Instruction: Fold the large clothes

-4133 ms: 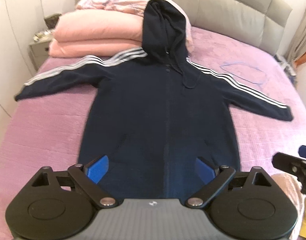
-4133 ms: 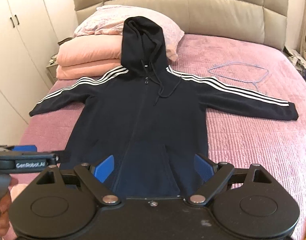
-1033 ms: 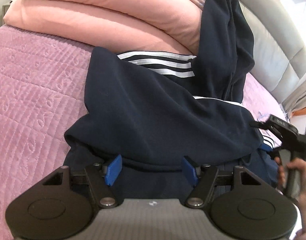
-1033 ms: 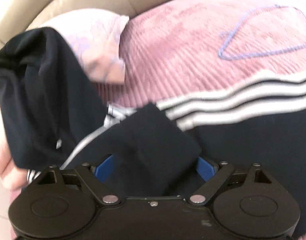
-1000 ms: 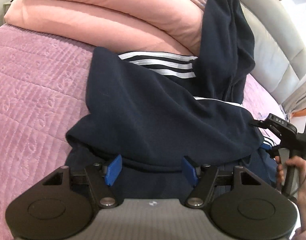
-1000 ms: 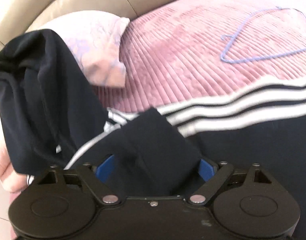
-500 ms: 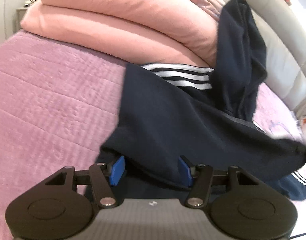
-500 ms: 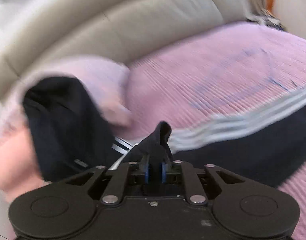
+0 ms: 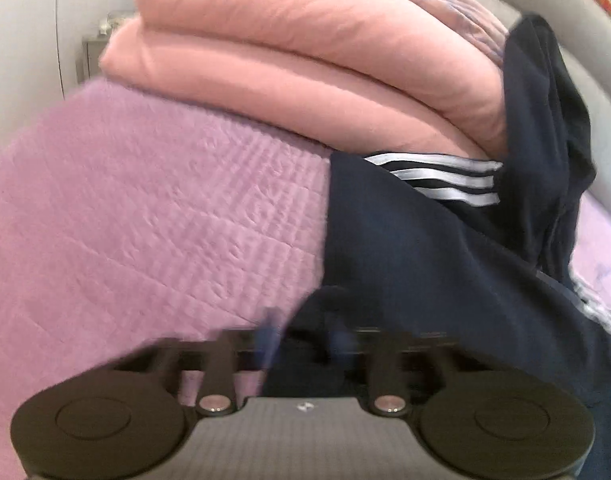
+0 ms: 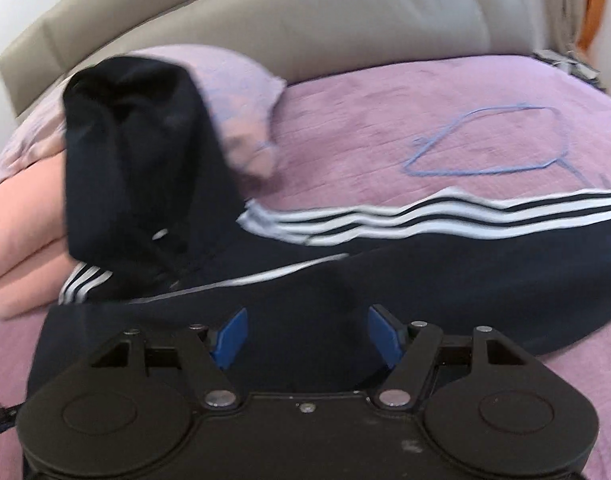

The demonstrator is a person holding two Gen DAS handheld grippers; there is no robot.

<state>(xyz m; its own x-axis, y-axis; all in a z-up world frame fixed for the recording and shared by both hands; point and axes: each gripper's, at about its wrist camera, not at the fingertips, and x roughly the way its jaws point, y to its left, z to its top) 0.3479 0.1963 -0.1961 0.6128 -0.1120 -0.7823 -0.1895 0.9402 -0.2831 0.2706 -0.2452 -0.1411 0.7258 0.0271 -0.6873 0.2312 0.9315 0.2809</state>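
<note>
Ahead of the fingers, the hoodie (image 10: 385, 280) is dark navy with white stripes. The bedspread (image 9: 145, 220) is purple, the folded blanket (image 9: 305, 60) pink, the hanger (image 10: 489, 142) probably blue.

1 navy hoodie (image 10: 405, 280), partly folded, with 1 hood (image 10: 129, 152) draped up over the pillow. White stripes on the sleeve (image 10: 465, 216): 3 per band. 1 lilac pillow (image 10: 233, 92). Pink folded bedding (image 9: 305, 64): 2 thick layers stacked, could be one quilt doubled, cannot tell. 1 blue wire hanger (image 10: 493, 140) lying on the bed. 1 purple bedspread (image 9: 125, 220). 1 padded headboard (image 10: 305, 16). 1 nightstand (image 9: 90, 50), partly seen. 2 grippers: left gripper (image 9: 303, 336), blurred; right gripper (image 10: 307, 332).
</note>
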